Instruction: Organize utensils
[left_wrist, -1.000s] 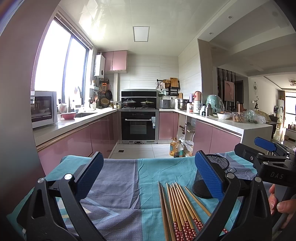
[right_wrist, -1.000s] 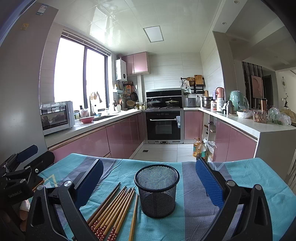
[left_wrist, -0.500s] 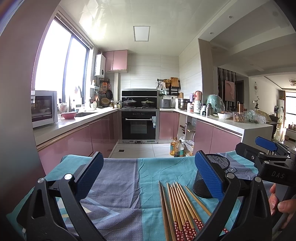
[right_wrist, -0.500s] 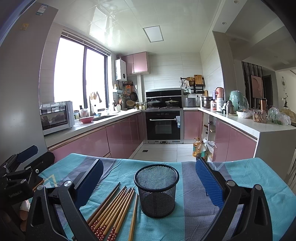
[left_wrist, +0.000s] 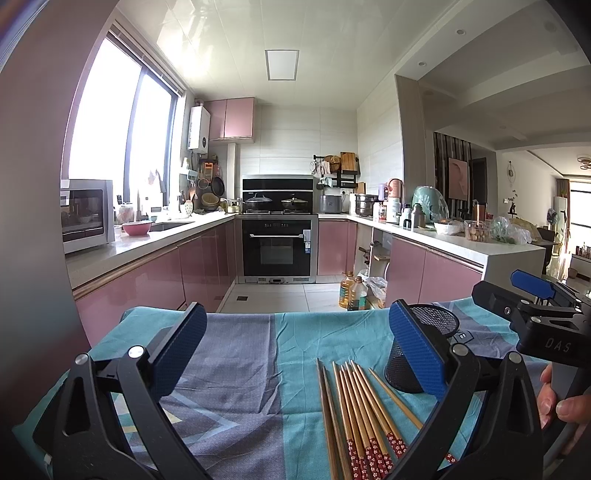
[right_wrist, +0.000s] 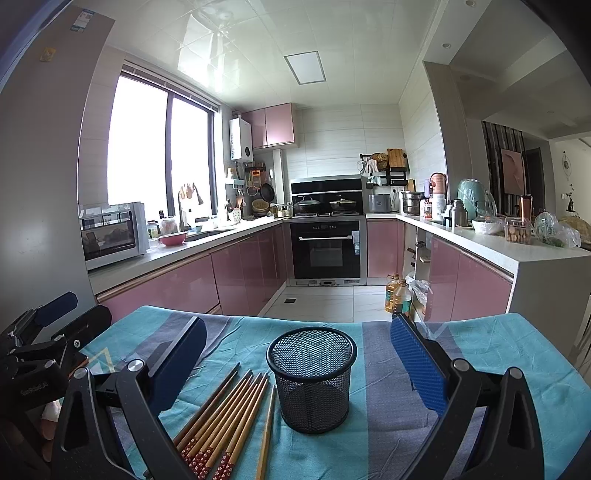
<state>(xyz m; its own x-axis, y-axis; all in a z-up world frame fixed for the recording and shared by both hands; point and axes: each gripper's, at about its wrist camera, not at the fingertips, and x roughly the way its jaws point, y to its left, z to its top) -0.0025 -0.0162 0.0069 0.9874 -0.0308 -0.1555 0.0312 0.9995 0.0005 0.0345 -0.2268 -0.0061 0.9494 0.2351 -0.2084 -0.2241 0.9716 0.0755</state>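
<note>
A bundle of brown wooden chopsticks with red flower-patterned ends (left_wrist: 356, 410) lies flat on the teal and grey patterned tablecloth (left_wrist: 251, 354), fanned slightly, with the plain tips pointing toward the kitchen and the red ends nearest the cameras. In the left wrist view the left gripper (left_wrist: 295, 343) hovers with its blue-padded fingers (left_wrist: 177, 347) spread wide and nothing between them; the chopsticks lie below and just inside its right-hand finger. The black wire-mesh cylindrical holder (right_wrist: 312, 376) stands upright on the cloth just beside the chopsticks, one stick lying close along its base, though whether it touches cannot be told. In the right wrist view the right gripper (right_wrist: 299, 354) is likewise spread wide and holds nothing, with the mesh holder centred between its fingers and the chopsticks (right_wrist: 225, 421) below its left-hand finger. Each gripper shows at the edge of the other's view, and part of a hand (left_wrist: 561, 402) grips the handle of the right one. Beyond the table is a U-shaped kitchen with glossy pink cabinets (right_wrist: 236, 273), a built-in black oven (right_wrist: 325, 251) under a hob with two pots, a white microwave (right_wrist: 110, 232) on the counter by a bright window, and yellow oil bottles (right_wrist: 397, 295) on the tiled floor. The red chopstick ends run out of the bottom of both views, and in the left wrist view the holder is partly hidden behind the blue pad.
</note>
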